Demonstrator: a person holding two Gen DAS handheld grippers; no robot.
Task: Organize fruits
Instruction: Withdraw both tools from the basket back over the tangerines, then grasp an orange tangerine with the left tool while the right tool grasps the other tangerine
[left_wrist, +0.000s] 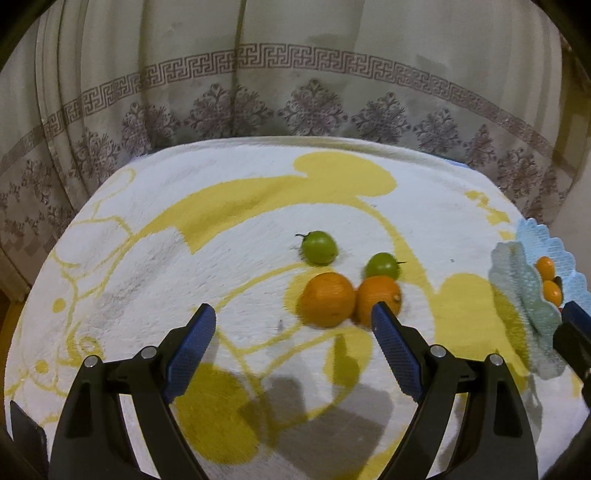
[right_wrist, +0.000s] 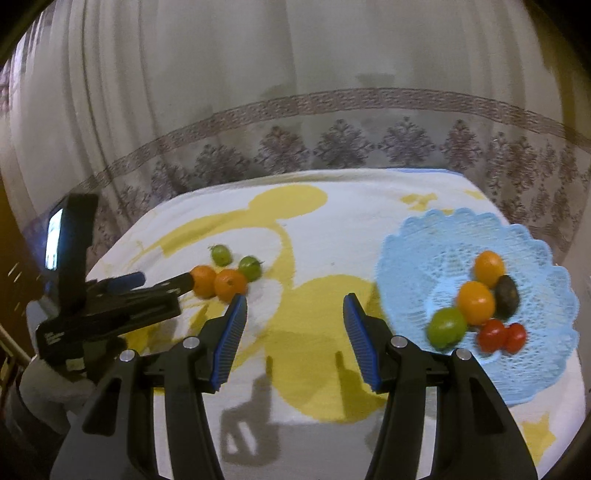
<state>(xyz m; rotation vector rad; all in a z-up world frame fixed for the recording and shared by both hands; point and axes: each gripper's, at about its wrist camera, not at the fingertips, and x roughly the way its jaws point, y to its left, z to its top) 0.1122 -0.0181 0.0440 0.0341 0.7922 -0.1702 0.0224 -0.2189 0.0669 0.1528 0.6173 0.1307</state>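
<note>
1. Fruit waits in two places: two oranges touching, with two green fruits just behind, loose on the towel; more sits in the blue basket.
2. Left gripper stands wide apart, empty, near the oranges; right gripper is also parted, holding nothing.
3. Oranges look firm and rollable, so I'd grip across the middle.
4. No readable writing anywhere.

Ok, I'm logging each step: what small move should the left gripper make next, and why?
Probably ease the open left gripper forward and down around the nearer orange. Its jaws are empty, two oranges and two green fruits lie loose on the cloth, and the others already sit in the blue basket.
</note>
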